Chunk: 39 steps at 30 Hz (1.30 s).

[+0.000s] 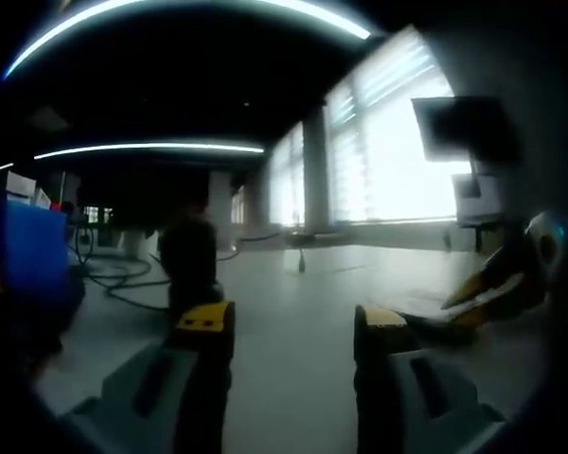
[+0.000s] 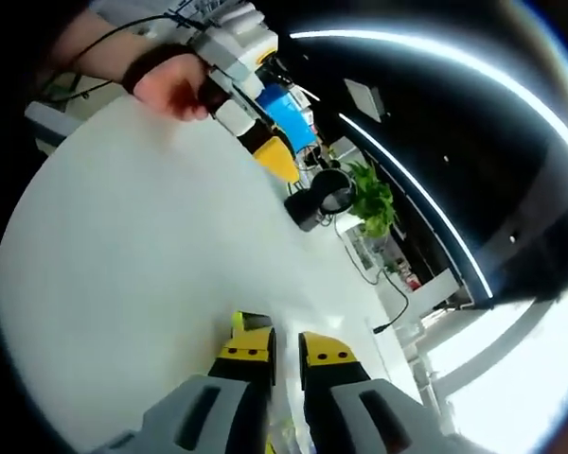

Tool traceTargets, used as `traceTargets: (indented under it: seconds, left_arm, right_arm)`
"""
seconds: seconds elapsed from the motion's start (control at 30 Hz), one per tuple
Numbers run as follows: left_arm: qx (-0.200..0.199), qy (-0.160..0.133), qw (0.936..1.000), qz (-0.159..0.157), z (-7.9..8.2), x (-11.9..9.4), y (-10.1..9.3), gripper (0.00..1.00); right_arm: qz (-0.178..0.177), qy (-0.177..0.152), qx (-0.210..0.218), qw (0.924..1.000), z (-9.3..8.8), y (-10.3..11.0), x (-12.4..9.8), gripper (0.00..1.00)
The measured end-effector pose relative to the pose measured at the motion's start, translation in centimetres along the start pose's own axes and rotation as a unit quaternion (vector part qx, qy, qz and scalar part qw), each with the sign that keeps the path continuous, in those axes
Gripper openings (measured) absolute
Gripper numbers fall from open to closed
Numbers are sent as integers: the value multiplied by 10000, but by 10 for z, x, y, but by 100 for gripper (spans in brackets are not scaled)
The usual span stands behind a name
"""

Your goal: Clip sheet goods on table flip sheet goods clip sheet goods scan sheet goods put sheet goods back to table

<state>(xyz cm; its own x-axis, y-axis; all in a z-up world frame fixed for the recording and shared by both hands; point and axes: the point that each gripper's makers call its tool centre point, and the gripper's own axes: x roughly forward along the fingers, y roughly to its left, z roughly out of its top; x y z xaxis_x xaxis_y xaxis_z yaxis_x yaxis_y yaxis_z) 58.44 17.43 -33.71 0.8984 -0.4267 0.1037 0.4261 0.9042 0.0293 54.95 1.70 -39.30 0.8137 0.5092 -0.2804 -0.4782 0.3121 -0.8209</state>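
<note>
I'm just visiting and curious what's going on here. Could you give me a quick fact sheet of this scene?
Setting: white table in a dim room with bright windows
Left gripper: fingers wide apart, nothing between them
Right gripper: fingers almost together, low over the table; whether they pinch anything can't be told
Person: a hand holds the left gripper
On the table: a black device, a green plant beyond it, loose cables

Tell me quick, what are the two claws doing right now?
Left claw: open, holding nothing, above the white table.
Right claw: nearly shut; whether it grips anything cannot be told.
</note>
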Motion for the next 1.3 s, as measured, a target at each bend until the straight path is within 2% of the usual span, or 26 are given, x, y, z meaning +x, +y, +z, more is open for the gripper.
traceTargets:
  seconds: [0.07, 0.13, 0.17, 0.23, 0.4, 0.6, 0.8, 1.13, 1.3]
  left_arm:
    - [19, -125, 9992, -373, 5, 0, -16, 46]
    - [101, -94, 9975, -696, 4, 0, -31, 46]
    - [35, -95, 9949, -1001, 4, -1, -44, 46]
    - [124, -66, 9926, -1209, 3, -2, -53, 47]
    - [89, 38, 9815, -1913, -1, -8, -81, 49]
    - [-32, 9, 9754, -2202, 0, -12, -91, 48]
    - [-16, 6, 9746, -2238, 1, -12, -94, 49]
    - [-7, -10, 9765, -2155, 2, -11, -90, 57]
    - [-41, -1, 9771, -2129, 1, -11, -88, 58]
  right_arm:
    - [-3, 8, -20, 10000, 0, 0, 0, 3]
    - [-29, 0, -25, 10000, -1, 0, 0, 3]
    - [-53, -5, -50, 10000, -1, 0, 0, 3]
    - [-81, -1, -79, 9999, -1, -1, -1, 3]
    - [-123, 7, -62, 9999, -1, -2, -1, 3]
    - [-137, 28, -126, 9998, -2, -2, 0, 0]
    - [-211, -72, 15, 9997, -1, -9, -5, 0]
    - [-483, -276, 357, 9978, 0, -40, -17, 0]
    - [-581, -327, 785, 9947, -2, -61, -22, 0]
